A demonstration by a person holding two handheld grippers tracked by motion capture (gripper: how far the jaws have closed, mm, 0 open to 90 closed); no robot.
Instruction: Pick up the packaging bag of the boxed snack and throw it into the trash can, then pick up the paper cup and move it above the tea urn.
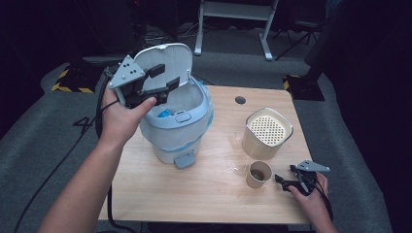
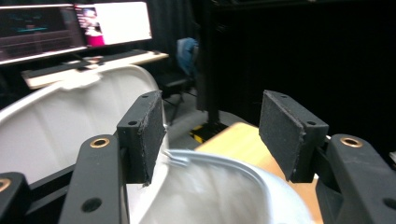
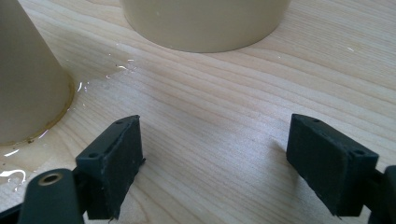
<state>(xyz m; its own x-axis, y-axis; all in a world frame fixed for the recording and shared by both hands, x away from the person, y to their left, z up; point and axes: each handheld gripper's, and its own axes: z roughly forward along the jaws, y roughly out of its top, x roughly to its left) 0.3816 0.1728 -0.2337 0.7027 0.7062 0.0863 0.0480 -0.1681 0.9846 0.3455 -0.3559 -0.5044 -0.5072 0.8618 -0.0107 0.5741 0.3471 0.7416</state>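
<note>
- The white bin point(image 1: 177, 124) stood upright on the left half of the tabletop point(image 1: 214, 204) — its near foot pedal facing the person, its long axis vertical.
- Its lid point(image 1: 165, 60) was tipped up and back at the far side, leaving the mouth open.
- The left gripper point(image 1: 163, 82) hung over the bin's mouth just in front of the lid, fingers point(image 2: 144, 135) spread wide with nothing between them.
- The right gripper point(image 1: 280, 180) rested near the tabletop's right near edge — fingers point(image 3: 114, 163) apart, empty, just right of the small cup point(image 1: 258, 173).
- A cream container point(image 1: 267, 133) stood beyond the cup; bare wood lay open between it and the bin.
</note>
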